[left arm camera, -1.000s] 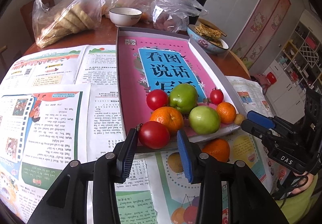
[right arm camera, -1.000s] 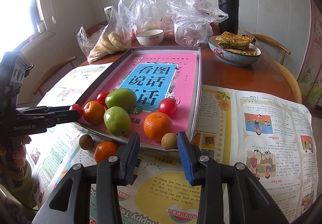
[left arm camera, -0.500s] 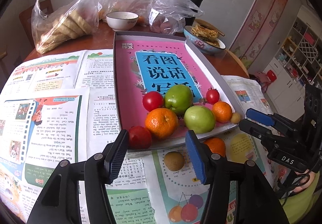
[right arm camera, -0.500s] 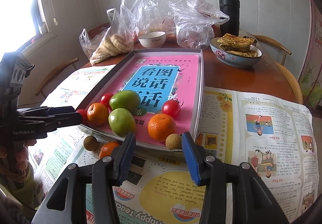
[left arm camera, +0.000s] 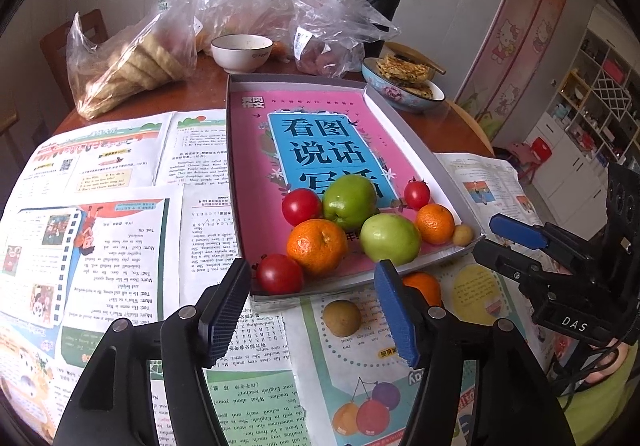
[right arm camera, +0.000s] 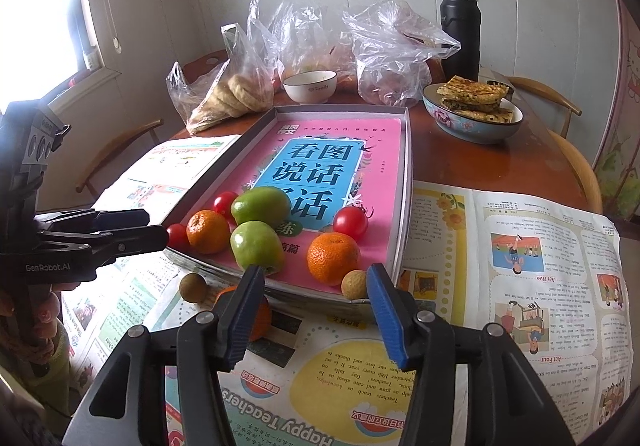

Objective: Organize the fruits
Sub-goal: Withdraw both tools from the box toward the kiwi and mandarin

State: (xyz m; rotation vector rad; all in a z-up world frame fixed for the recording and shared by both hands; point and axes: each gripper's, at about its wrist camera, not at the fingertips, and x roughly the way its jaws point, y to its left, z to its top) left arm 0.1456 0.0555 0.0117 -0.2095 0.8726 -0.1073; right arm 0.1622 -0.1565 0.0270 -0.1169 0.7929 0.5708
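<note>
A grey tray (left arm camera: 404,125) lined with a pink book holds red tomatoes (left arm camera: 279,273), two green apples (left arm camera: 390,238), two oranges (left arm camera: 318,246) and a small longan (left arm camera: 463,234). On the newspaper in front of it lie another orange (left arm camera: 424,286) and a brown longan (left arm camera: 342,318). My left gripper (left arm camera: 312,302) hovers just short of the tray's near corner, its jaws opening and empty, the nearest tomato just beyond its left finger. My right gripper (right arm camera: 316,300) is opening too, empty, with the longan (right arm camera: 354,284) and an orange (right arm camera: 333,258) just ahead in the tray (right arm camera: 407,173).
Newspaper sheets (right arm camera: 520,246) cover the near half of the round wooden table. At the back stand plastic bags of bread (left arm camera: 132,61), a white bowl (left arm camera: 241,53), a bowl of flatbread (right arm camera: 474,113) and a black flask (right arm camera: 460,37). Chairs ring the table.
Both pairs of jaws have spread wider and drawn back a little. The tomato that stood between my left fingers now rests in the tray's near corner; the longan lies at the tray's edge.
</note>
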